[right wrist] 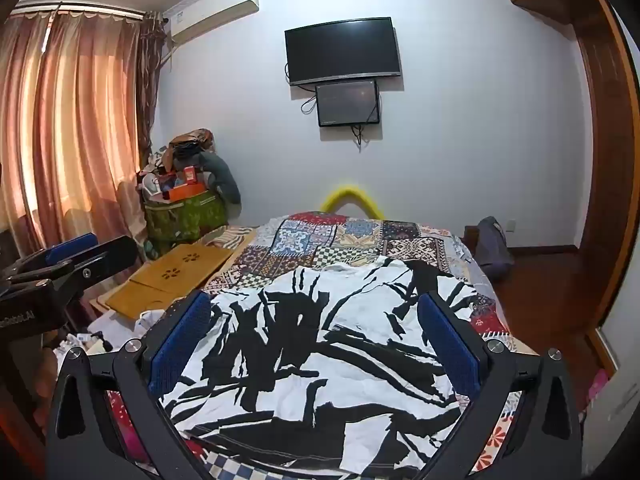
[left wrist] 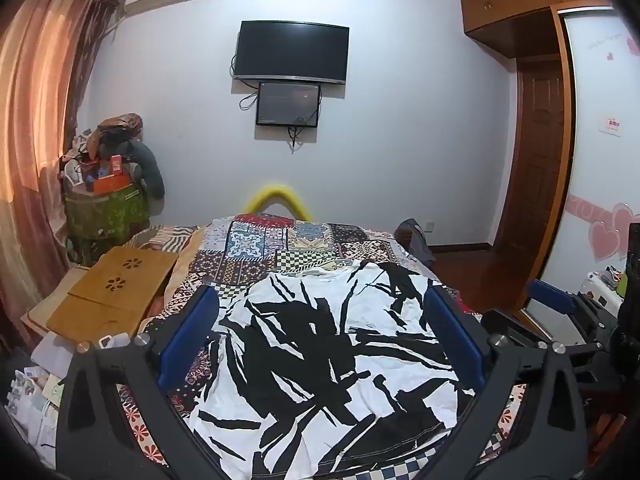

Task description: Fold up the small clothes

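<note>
A white T-shirt with black brush-stroke print (left wrist: 332, 352) lies spread flat on the patchwork bedspread (left wrist: 280, 248), collar toward the far wall, hem nearest me. It also shows in the right wrist view (right wrist: 320, 356). My left gripper (left wrist: 320, 304) is open and empty, held above the shirt, its blue pads (left wrist: 188, 336) wide apart. My right gripper (right wrist: 316, 308) is open and empty, also above the shirt. The right gripper shows at the right edge of the left wrist view (left wrist: 560, 304); the left one shows at the left edge of the right wrist view (right wrist: 76, 256).
A wooden lap desk (left wrist: 112, 292) lies on the bed's left side, with loose papers and clutter (left wrist: 36, 384) below it. A full green bag (left wrist: 104, 204) stands in the corner by the curtains. A wardrobe (left wrist: 592, 160) and wooden floor are to the right.
</note>
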The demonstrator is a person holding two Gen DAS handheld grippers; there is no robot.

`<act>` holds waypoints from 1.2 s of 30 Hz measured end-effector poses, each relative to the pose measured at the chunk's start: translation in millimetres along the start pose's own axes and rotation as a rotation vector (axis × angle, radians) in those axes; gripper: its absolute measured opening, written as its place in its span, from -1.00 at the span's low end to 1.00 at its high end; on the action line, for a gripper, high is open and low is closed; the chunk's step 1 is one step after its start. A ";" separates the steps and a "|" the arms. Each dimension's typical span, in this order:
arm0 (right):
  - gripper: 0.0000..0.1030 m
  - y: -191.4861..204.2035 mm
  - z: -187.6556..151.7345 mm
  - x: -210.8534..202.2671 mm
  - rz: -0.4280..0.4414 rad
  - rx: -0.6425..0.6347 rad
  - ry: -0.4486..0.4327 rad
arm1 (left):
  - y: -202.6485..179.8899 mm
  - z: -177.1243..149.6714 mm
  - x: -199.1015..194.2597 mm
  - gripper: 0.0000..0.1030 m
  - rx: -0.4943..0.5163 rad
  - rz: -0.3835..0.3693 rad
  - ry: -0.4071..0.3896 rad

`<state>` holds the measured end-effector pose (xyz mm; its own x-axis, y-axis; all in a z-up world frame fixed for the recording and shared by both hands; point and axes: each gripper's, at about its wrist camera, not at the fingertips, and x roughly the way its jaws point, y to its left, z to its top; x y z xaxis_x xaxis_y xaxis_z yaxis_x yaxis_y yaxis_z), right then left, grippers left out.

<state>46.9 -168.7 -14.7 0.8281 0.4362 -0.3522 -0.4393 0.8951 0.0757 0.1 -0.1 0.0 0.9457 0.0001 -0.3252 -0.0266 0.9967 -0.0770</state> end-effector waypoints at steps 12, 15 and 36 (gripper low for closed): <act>0.99 0.0 1.5 2.6 -0.006 0.002 0.007 | 12.8 -2.7 -5.4 1.00 -0.019 -0.005 0.006; 0.99 -0.5 2.3 1.1 -0.006 0.005 0.007 | 6.1 -2.0 4.1 1.00 -0.007 0.008 0.022; 0.99 -0.7 3.6 6.9 -0.001 0.007 0.006 | 10.6 -3.1 11.2 1.00 -0.016 0.033 0.029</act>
<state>54.1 -166.1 -13.9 0.8265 0.4343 -0.3581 -0.4357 0.8964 0.0815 9.3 10.2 -7.4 0.9344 0.0306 -0.3548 -0.0631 0.9948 -0.0804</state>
